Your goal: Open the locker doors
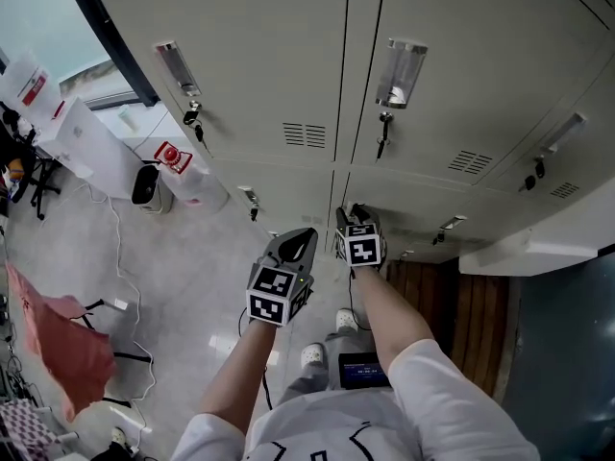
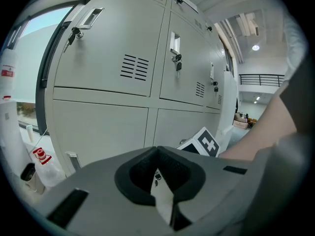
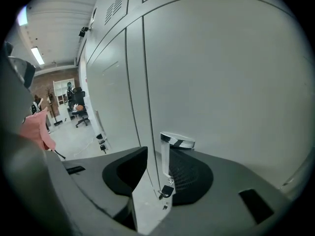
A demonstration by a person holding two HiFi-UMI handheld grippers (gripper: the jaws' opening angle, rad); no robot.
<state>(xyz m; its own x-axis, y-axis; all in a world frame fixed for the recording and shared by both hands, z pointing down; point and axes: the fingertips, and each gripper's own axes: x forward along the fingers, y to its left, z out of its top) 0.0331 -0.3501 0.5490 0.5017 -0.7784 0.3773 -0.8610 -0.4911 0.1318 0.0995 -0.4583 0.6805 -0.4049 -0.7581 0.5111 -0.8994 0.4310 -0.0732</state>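
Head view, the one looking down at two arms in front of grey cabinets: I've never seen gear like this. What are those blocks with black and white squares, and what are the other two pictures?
No robot here. A person stands at a bank of grey lockers and holds a hand tool in each hand. The patterned cubes are parts of those tools. The head view comes from a camera on the person's head, looking steeply down at the lockers and the floor. Each of the other two pictures comes from a camera riding on one tool, looking along its jaws. The left tool is shut and holds nothing. The right tool is open: a chrome door handle and the key hanging below it show in the gap between its jaws, not yet clamped.
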